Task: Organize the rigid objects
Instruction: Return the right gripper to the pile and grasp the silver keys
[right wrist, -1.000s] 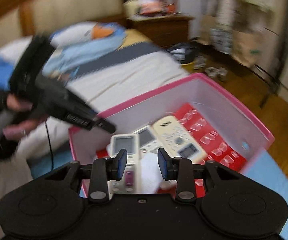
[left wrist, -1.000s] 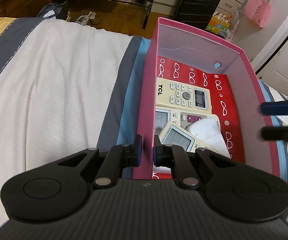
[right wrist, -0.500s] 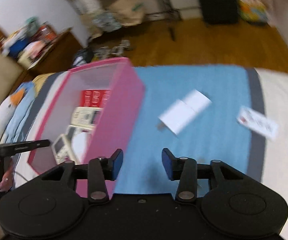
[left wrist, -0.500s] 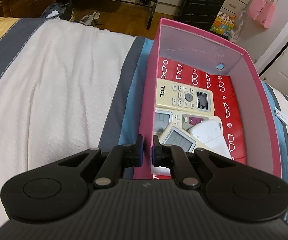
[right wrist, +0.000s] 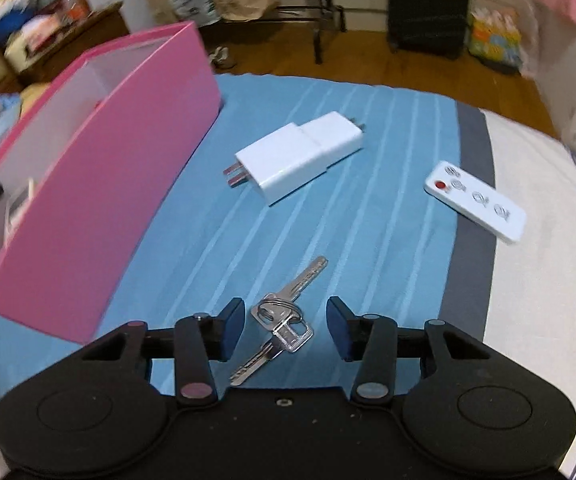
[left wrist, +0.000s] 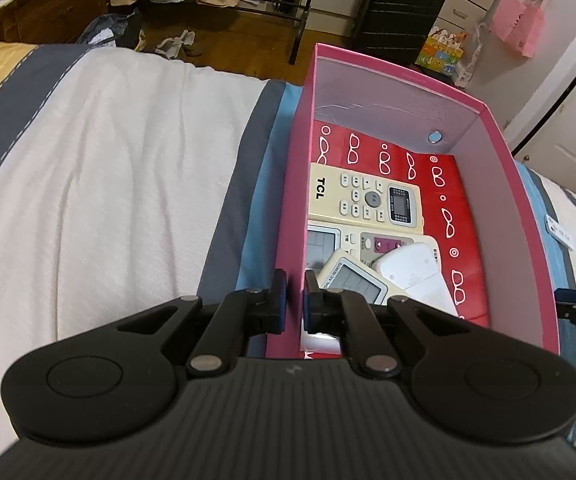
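1. On the bed, the left gripper [left wrist: 293, 296] pinches the near wall of the pink box [left wrist: 524, 216], which holds remotes [left wrist: 368, 200].
2. The right gripper [right wrist: 285, 328], jaws just closing a little, stands apart around the keys [right wrist: 284, 320], not touching.
3. White charger [right wrist: 300, 156] at 12 o'clock of the keys, small remote [right wrist: 476, 200] at 2 o'clock.

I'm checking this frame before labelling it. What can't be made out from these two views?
- Left wrist view: the nearest remotes in the pink box are partly covered by the left gripper and by each other, so the count is unsure.
- Left wrist view: the right gripper is cut off by the frame edge.
- Right wrist view: the box's contents are hidden behind its side wall.
- Right wrist view: the button labels on the small white remote are too small to read.
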### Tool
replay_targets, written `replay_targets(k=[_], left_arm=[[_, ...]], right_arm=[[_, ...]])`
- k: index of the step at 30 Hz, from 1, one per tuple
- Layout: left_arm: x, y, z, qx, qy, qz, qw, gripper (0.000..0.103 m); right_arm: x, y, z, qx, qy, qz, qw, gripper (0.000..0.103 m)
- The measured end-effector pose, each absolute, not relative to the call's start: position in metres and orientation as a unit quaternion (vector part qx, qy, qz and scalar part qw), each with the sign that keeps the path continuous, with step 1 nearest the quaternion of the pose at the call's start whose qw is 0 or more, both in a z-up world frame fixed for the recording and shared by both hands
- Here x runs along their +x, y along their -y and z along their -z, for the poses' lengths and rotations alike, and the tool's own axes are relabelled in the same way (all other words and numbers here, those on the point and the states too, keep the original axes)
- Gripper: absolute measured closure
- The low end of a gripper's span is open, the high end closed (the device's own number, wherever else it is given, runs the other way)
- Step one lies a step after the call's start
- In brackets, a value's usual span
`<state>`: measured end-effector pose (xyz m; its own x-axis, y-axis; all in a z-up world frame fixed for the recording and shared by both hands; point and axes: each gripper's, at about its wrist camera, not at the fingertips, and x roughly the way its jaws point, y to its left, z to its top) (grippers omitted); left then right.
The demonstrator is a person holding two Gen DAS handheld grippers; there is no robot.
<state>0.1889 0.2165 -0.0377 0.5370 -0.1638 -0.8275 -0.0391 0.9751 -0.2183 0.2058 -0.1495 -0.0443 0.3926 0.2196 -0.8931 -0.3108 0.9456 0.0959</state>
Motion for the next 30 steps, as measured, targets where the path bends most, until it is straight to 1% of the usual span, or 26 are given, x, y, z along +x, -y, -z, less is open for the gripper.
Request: replay_targets(k=[1, 3, 4, 5, 7, 13, 19, 25, 30], left_arm=[[0.189, -0.216, 0.037, -0.103, -0.479, 0.037, 0.871, 0.096], [0.189, -0.217, 0.038, -0.104, -0.477, 0.040, 0.872, 0.096], [0.189, -0.217, 0.038, -0.104, -0.476, 0.042, 0.872, 0.096], [0.188, -0.218, 0.038, -0.104, -0.475, 0.043, 0.872, 0.096], [0.187, -0.218, 0.037, -0.102, -0.474, 0.045, 0.873, 0.096], [0.185, -0.210, 0.035, -0.073, -0.472, 0.045, 0.878, 0.096], [0.182, -0.209, 0.034, -0.066, -0.471, 0.044, 0.879, 0.096], [0.181, -0.209, 0.033, -0.064, -0.471, 0.050, 0.878, 0.096], [0.180, -0.208, 0.033, -0.059, -0.469, 0.050, 0.880, 0.096]], right_arm=[[0.206, 0.146, 0.049, -0.059, -0.527, -0.161, 0.832, 0.053], [0.203, 0.139, 0.053, -0.095, -0.519, -0.173, 0.832, 0.074], [0.199, 0.135, 0.050, -0.112, -0.506, -0.190, 0.834, 0.088], [0.196, 0.135, 0.045, -0.110, -0.498, -0.203, 0.836, 0.098], [0.196, 0.134, 0.036, -0.091, -0.498, -0.201, 0.838, 0.098], [0.191, 0.122, 0.012, -0.103, -0.468, -0.203, 0.854, 0.098], [0.183, 0.107, -0.031, -0.103, -0.436, -0.213, 0.868, 0.098], [0.179, 0.101, -0.072, -0.044, -0.411, -0.247, 0.877, 0.098], [0.177, 0.080, -0.101, -0.030, -0.394, -0.291, 0.871, 0.098]])
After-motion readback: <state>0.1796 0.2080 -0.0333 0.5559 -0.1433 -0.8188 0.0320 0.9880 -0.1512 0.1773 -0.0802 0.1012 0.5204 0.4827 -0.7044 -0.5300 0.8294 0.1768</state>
